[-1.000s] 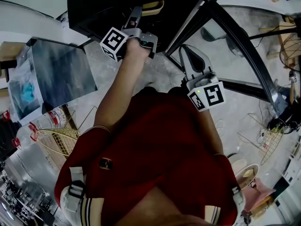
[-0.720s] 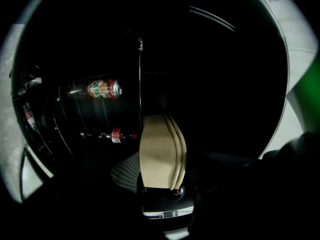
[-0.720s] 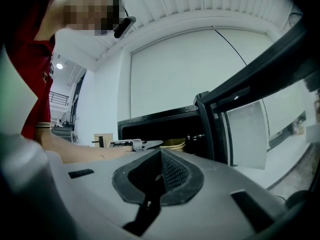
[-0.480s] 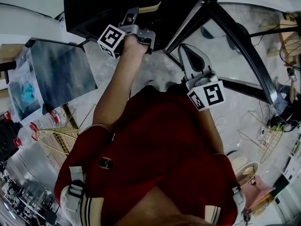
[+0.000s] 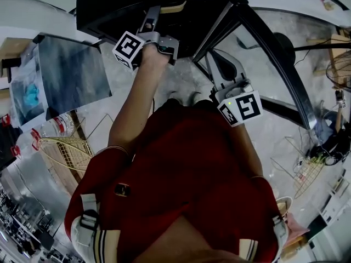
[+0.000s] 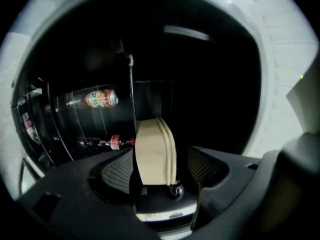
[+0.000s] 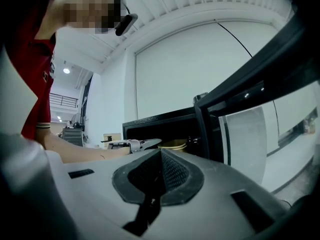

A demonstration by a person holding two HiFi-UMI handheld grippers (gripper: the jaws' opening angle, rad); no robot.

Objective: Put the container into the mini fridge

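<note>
Beige container [image 6: 156, 151] sits between the jaws of the left claw [image 6: 161, 170], inside the dark cavity of the mini fridge [image 5: 109, 10]. It is a flat, lidded tub, seen edge-on, with its rim seam facing right. The jaws are opening. Dark space shows between the tub and the right pad, and on the left the tub lies close to the pad, so the grip is released.

In the head view the left arm reaches forward into the fridge mouth, and the tub shows as a pale sliver just past the claw's tip.

Deeper in, to the left of the tub, an orange-labelled bottle [image 6: 100, 98] lies on its side behind thin wire rails. A smaller red-capped bottle [image 6: 117, 142] lies lower down, just beside the tub's left edge in that view. Whether either one touches the tub cannot be told.

The right claw [image 7: 160, 171] hangs outside the fridge, clenched with its pads together and nothing between them. It is close to the open glass door [image 5: 274, 53], which swings out on the person's right.

A yellow wire basket [image 5: 66, 152] lies on the floor well to the left, apart from the fridge.
</note>
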